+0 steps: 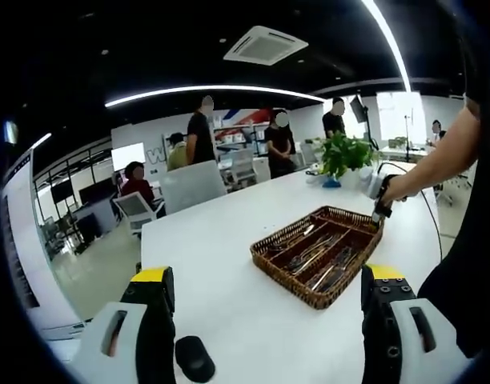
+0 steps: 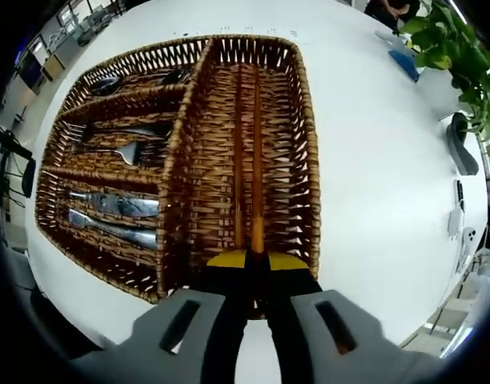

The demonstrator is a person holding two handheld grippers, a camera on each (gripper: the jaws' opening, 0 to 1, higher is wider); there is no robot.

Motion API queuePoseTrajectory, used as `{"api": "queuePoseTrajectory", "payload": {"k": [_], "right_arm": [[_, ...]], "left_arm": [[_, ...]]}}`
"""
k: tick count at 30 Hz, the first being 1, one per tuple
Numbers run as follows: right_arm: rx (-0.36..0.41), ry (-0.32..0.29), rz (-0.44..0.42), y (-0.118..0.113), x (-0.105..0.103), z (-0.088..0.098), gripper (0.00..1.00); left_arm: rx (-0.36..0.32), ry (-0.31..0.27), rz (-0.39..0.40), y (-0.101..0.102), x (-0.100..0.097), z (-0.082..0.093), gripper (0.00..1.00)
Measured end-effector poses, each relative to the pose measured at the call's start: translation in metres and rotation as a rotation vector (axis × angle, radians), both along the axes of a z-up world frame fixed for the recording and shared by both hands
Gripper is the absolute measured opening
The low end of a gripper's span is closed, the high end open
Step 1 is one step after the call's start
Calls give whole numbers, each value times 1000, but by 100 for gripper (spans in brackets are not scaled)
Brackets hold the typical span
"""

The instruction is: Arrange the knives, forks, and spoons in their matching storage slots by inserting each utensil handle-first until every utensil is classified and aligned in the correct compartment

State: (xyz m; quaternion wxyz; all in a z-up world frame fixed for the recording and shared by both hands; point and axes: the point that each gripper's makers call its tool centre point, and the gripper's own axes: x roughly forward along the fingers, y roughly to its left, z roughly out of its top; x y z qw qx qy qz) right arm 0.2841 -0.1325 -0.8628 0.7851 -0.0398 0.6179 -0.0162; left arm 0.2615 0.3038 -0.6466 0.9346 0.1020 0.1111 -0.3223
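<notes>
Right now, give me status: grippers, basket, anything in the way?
Left gripper open, short of the basket. Right gripper shut on chopsticks in the long compartment. Nothing in the way.

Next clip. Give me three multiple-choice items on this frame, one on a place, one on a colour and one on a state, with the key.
1. Where does the wicker basket stand?
A. on the white table
B. on a chair
C. on the floor

2. What colour are the jaw tips of the left gripper?
A. red
B. yellow
C. blue

3. How do the jaws of the right gripper stand?
A. wide open
B. shut on the wooden sticks
C. shut on a fork

Key:
1 A, the basket rests on the white table.
2 B, yellow caps top both jaws.
3 B, the jaws meet around the wooden sticks, which lie along the long compartment.
</notes>
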Motion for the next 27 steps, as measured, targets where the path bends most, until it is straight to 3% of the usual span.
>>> {"api": "queuePoseTrajectory", "payload": {"k": [10,16,21,25,27], "right_arm": [[37,22,-29,-2,5,-9,4],[24,32,11,-1,6,-10,4],[78,45,-1,-2,3,-8,4],[16,8,112,1,5,-7,5],[10,22,127,2,3,-6,5]], "left_arm": [[9,10,8,-1,2,-2,98],[8,15,-7,-9,-2,-7,98],[-2,10,-18,-14,-4,-5,98],[-17,-5,-23,-17,-7,-1,99],[-28,-8,-25,-19,-9,1,99]]}}
